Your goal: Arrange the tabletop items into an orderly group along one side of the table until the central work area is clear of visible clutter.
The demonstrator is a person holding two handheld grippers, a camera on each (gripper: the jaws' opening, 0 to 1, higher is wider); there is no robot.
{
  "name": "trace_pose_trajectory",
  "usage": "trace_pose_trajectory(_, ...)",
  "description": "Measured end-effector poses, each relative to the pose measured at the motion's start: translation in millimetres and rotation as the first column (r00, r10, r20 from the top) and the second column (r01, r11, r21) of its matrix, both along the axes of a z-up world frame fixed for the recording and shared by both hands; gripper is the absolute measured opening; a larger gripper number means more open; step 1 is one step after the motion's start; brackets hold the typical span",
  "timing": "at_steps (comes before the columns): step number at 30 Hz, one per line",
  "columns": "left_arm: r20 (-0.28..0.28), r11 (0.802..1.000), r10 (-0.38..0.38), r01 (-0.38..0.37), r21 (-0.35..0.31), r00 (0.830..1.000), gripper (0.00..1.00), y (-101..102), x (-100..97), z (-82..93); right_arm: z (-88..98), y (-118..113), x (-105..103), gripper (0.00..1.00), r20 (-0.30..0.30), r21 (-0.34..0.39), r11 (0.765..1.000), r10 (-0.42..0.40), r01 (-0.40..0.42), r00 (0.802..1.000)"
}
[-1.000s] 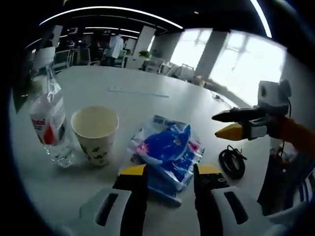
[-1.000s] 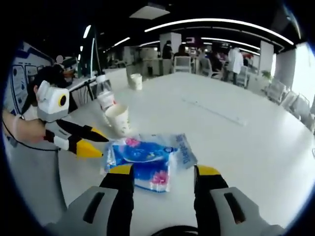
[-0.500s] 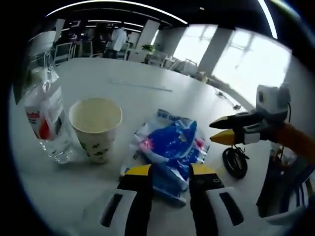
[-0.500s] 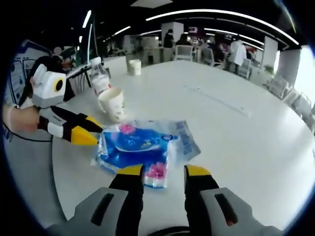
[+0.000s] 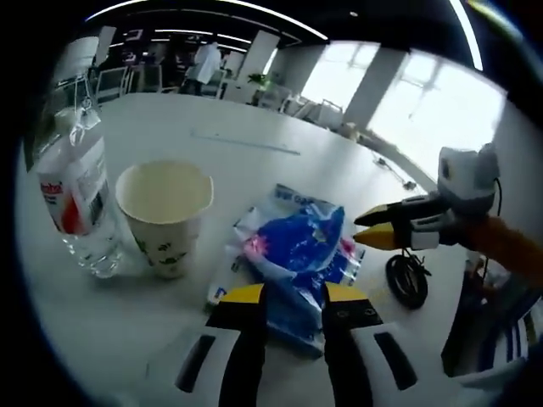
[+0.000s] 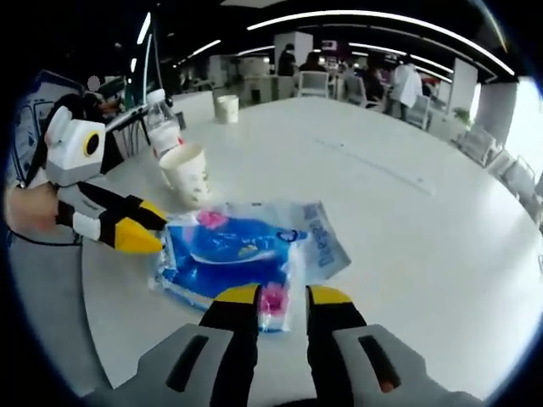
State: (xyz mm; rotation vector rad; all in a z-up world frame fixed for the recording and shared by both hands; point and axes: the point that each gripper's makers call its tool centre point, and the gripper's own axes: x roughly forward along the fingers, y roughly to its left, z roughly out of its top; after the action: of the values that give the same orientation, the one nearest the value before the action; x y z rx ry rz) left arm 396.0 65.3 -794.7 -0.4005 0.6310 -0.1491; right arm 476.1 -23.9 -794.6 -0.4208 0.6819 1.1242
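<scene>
A blue and pink plastic packet (image 5: 293,246) lies flat on the white table (image 5: 212,153), beside a paper cup (image 5: 165,212) and a clear water bottle (image 5: 76,186). My left gripper (image 5: 294,295) has its jaws drawn in on the packet's near edge. My right gripper (image 5: 363,231) comes in from the right and pinches the packet's opposite edge. In the right gripper view, my right gripper (image 6: 284,295) holds the pink corner of the packet (image 6: 229,254), and the left gripper (image 6: 153,231) bites its far left edge. Behind it stand the cup (image 6: 185,174) and the bottle (image 6: 161,131).
A coil of black cable (image 5: 407,280) lies near the table edge under the right gripper. A second cup (image 6: 226,108) stands far off on the table (image 6: 407,220). An orange sleeve (image 5: 509,246) follows the right gripper. Chairs and people are in the background.
Both pairs of jaws have narrowed onto the packet, the right pair more. Both grippers have moved closer in over the packet's edges. The cup and the bottle have stayed put.
</scene>
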Motion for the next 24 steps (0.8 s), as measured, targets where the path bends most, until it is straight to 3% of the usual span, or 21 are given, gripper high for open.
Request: trace_pose_trajectory(24, -0.029, 0.999, -0.003, 0.002, -0.038, 1.0, 0.03, 1.4, 0.6, -8.6, -13.0, -2.0, -0.8, 0.01, -0.021, -0.013, 0.998, -0.067, 0.066, 0.998)
